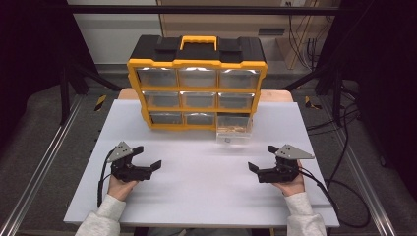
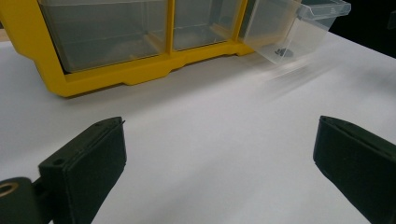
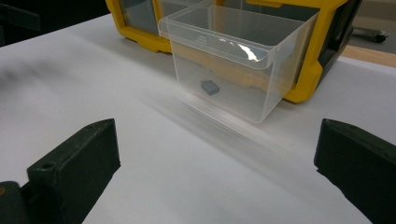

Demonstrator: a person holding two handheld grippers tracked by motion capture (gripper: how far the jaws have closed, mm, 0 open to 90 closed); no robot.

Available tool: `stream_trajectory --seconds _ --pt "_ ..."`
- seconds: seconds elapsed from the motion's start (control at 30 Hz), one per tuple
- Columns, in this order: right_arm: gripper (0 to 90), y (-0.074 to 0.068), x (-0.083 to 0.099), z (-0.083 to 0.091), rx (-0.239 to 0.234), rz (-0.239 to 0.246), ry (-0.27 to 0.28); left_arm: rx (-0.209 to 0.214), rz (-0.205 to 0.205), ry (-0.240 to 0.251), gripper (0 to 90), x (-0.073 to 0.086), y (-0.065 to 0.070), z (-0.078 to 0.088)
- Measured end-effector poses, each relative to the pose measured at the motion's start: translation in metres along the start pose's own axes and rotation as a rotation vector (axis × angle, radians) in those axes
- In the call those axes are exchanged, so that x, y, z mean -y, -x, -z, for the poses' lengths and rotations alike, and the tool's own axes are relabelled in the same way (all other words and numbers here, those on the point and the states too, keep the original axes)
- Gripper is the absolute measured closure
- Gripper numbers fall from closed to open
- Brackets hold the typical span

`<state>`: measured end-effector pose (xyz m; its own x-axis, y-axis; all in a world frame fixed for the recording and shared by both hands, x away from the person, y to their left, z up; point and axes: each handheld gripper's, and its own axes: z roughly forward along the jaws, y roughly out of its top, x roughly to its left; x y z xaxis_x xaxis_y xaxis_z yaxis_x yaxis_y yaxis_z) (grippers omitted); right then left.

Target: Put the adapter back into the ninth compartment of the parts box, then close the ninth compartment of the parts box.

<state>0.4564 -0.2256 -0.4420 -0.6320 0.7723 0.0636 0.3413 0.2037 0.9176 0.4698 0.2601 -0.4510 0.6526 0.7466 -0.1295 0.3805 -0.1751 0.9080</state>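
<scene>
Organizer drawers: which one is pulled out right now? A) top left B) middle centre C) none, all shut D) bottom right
D: the clear drawer at the bottom right of the yellow organizer juts forward over the white table, while the other eight sit flush; the right gripper view shows it open-topped with a small dark piece inside.
</scene>
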Motion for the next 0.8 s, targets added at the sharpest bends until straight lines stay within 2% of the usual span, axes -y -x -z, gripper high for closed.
stream_trajectory --seconds 0.8 --pt "0.5 -0.013 -0.011 -0.013 -0.006 0.009 -0.014 -0.001 0.000 -0.010 1.9 0.003 -0.002 0.000"
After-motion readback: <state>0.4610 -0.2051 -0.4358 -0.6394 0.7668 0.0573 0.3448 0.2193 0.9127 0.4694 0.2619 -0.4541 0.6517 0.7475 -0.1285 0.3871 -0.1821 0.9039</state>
